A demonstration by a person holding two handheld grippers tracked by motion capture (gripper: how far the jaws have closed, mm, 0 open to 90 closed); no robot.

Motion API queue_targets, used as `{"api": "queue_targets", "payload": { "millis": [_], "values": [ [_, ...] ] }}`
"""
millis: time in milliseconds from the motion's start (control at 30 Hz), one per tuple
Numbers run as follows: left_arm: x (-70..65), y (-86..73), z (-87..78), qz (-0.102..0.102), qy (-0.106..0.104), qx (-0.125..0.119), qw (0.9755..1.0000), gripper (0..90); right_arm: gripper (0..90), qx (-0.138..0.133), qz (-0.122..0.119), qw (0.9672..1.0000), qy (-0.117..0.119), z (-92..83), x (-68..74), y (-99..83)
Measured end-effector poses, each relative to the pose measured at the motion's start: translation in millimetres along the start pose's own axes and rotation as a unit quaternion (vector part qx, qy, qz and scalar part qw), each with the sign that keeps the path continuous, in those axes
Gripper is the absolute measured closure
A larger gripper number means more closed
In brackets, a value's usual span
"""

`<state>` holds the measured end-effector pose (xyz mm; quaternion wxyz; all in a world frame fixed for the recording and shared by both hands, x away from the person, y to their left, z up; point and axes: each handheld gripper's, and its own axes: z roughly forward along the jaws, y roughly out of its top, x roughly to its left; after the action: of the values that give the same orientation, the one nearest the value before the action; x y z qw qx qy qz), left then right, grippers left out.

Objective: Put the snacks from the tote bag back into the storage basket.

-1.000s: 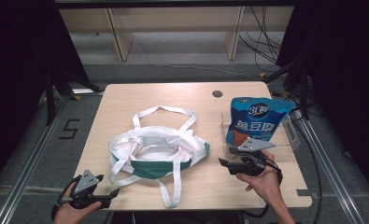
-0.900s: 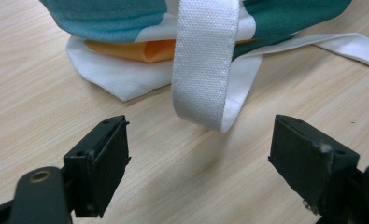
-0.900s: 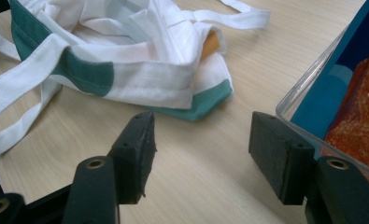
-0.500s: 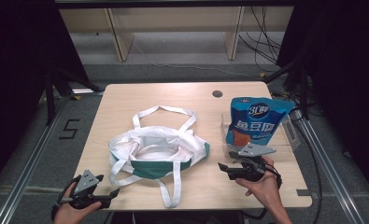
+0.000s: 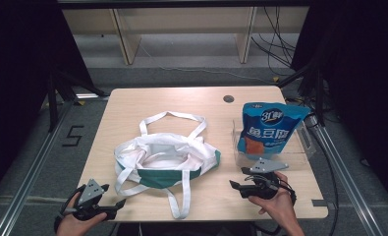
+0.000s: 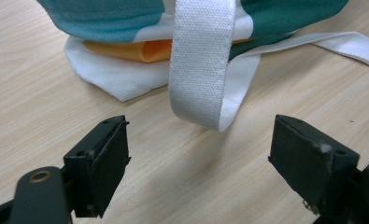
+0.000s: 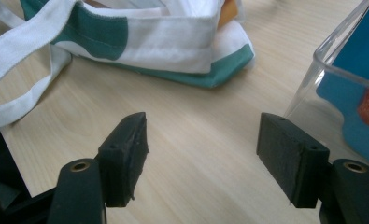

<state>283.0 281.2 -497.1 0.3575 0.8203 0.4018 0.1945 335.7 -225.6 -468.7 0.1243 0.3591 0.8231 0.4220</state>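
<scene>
Nearby, blue snack pouch (image 5: pixel 271 132) marked "鱼豆腐", both grippers' fingers (image 7: pixel 124 158) spread, right gripper's (image 5: pixel 236 186) lately widening, nothing between.

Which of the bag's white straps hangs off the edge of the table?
The near white webbing strap of the white and green cloth tote bag: its loop reaches past the front table edge. The other strap lies flat farther back.

1. A light wooden table (image 5: pixel 147 105) with a small round hole (image 5: pixel 228 98) at 1 o'clock.
2. A white and green cloth bag (image 5: pixel 164 160) lies in the middle.
3. A clear plastic box (image 5: pixel 299 152) sits at 3 o'clock.
</scene>
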Motion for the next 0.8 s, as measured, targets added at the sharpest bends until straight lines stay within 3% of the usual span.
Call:
{"api": "queue_targets", "payload": {
  "millis": [67, 100, 167, 267, 300, 333, 433, 500, 533, 600, 633, 800],
  "values": [
    [1.2, 0.0, -0.6, 0.009, -0.001, 0.007, 0.9999, 18.8, 33.7, 0.007, -0.005, 1.0, 0.002, -0.6, -0.7, -3.0],
    [-0.1, -0.2, 0.4, 0.0, -0.001, -0.001, 1.0, 18.8, 33.4, 0.011, 0.009, 0.9999, 0.0, -1.6, 1.7, -5.3],
    [-1.2, -0.5, 1.3, -0.008, -0.001, -0.01, 0.9999, 18.8, 32.1, 0.009, 0.001, 0.9999, 0.003, -0.3, -1.2, -9.9],
    [-0.7, -0.3, 0.8, -0.002, 0.004, -0.002, 1.0, 18.8, 30.0, 0.019, 0.007, 0.9998, -0.001, -1.1, -2.4, -17.5],
    [-1.7, -0.4, 1.3, -0.007, 0.004, -0.005, 1.0, 18.8, 29.4, 0.02, 0.007, 0.9997, -0.013, -3.3, -2.1, -19.8],
    [-1.8, -0.5, 1.4, -0.009, 0.004, -0.005, 0.9999, 18.8, 28.6, 0.021, 0.012, 0.9997, -0.007, -3.0, -2.6, -22.6],
    [-1.0, -0.5, 1.4, -0.003, 0.003, -0.003, 1.0, 18.8, 25.8, 0.028, 0.016, 0.9993, -0.017, -5.0, -2.8, -29.7],
    [-2.5, -0.5, 1.6, -0.01, -0.001, -0.008, 0.9999, 18.8, 25.1, 0.034, 0.024, 0.9988, -0.025, -7.4, -1.3, -33.4],
    [-0.7, -0.1, 0.4, 0.005, -0.002, -0.001, 1.0, 18.8, 24.6, 0.029, 0.018, 0.9991, -0.024, -7.0, -1.8, -35.2],
    [-1.0, -0.2, 0.9, 0.005, 0.0, -0.003, 1.0, 18.8, 23.2, 0.035, 0.024, 0.9987, -0.03, -9.4, -0.4, -37.6],
    [-0.9, -0.1, 0.8, 0.007, 0.001, -0.002, 1.0, 18.5, 23.1, 0.032, 0.027, 0.9989, -0.021, -9.5, -0.4, -39.0],
    [-0.4, -0.2, 0.7, 0.01, 0.005, -0.002, 0.9999, 18.0, 21.6, 0.034, 0.02, 0.9984, -0.041, -10.6, 2.6, -44.8]
  ]
}}
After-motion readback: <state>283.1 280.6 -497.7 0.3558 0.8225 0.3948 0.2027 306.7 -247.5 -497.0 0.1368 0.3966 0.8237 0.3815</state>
